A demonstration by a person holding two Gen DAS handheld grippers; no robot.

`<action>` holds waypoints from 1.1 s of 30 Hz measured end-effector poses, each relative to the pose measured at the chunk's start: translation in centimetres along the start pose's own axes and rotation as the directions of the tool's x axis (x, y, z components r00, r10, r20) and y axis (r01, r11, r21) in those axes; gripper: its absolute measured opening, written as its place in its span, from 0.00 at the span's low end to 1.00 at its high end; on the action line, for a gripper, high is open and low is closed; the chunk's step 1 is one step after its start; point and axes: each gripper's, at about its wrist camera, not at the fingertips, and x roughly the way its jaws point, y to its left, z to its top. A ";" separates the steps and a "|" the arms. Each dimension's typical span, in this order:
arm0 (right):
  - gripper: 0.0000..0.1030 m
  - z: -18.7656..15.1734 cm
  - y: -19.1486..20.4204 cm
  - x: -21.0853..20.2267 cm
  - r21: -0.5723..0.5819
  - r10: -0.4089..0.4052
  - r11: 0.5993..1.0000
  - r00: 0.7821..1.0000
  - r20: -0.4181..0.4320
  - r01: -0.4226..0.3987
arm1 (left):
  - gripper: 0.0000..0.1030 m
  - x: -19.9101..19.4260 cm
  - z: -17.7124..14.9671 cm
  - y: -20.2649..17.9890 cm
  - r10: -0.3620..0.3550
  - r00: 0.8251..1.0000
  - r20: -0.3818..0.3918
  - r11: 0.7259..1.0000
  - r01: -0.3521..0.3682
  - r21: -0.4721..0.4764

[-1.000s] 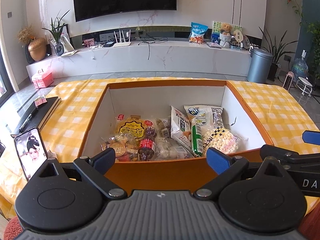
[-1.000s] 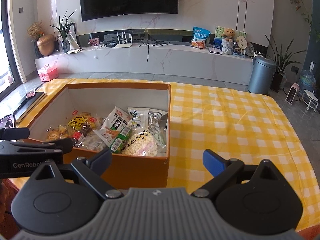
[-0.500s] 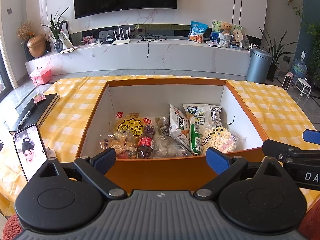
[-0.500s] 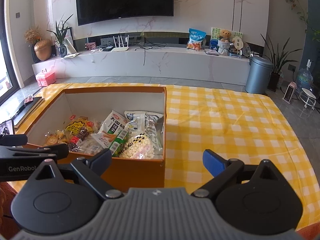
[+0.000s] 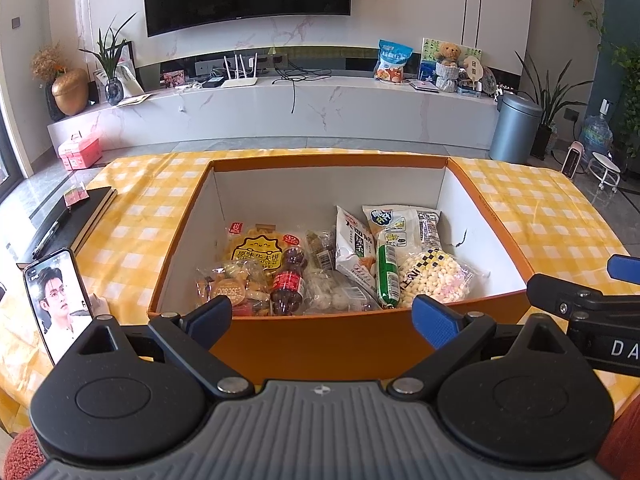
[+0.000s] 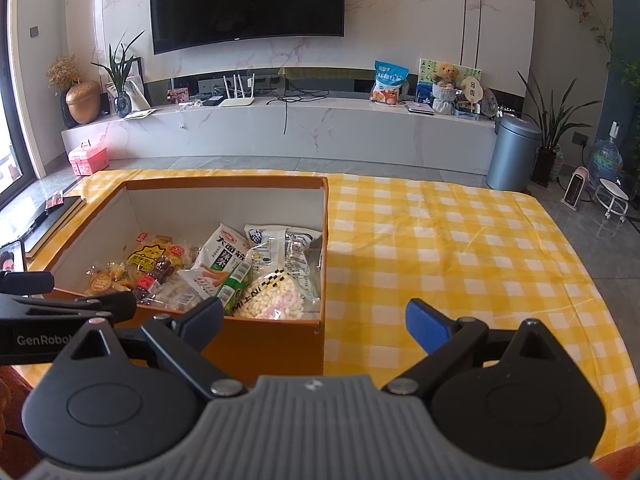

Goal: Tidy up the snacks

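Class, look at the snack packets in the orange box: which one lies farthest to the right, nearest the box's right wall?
The clear bag of small white and pink puffs with a checkered label; the green stick pack and the rest lie left of it.

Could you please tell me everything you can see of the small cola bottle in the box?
The small cola bottle is clear plastic, full of dark liquid, with a red label. It lies on its side inside the orange box, near the front wall, its far end hidden among packets. The yellow pancake packet lies against it on the left, and a clear bag of pale round sweets on the right. Neither gripper touches it.
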 end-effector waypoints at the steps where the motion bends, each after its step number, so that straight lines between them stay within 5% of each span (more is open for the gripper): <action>1: 0.93 0.0 0.0 0.0 0.000 -0.001 1.000 1.000 0.001 0.001 | 1.00 0.0 0.0 0.0 0.000 1.000 0.000 1.000 0.000 0.000; 33: 0.93 0.0 -0.2 0.4 -0.002 -0.013 1.000 1.000 -0.001 0.013 | 1.00 0.6 0.1 0.0 0.016 1.000 -0.005 0.999 -0.016 0.031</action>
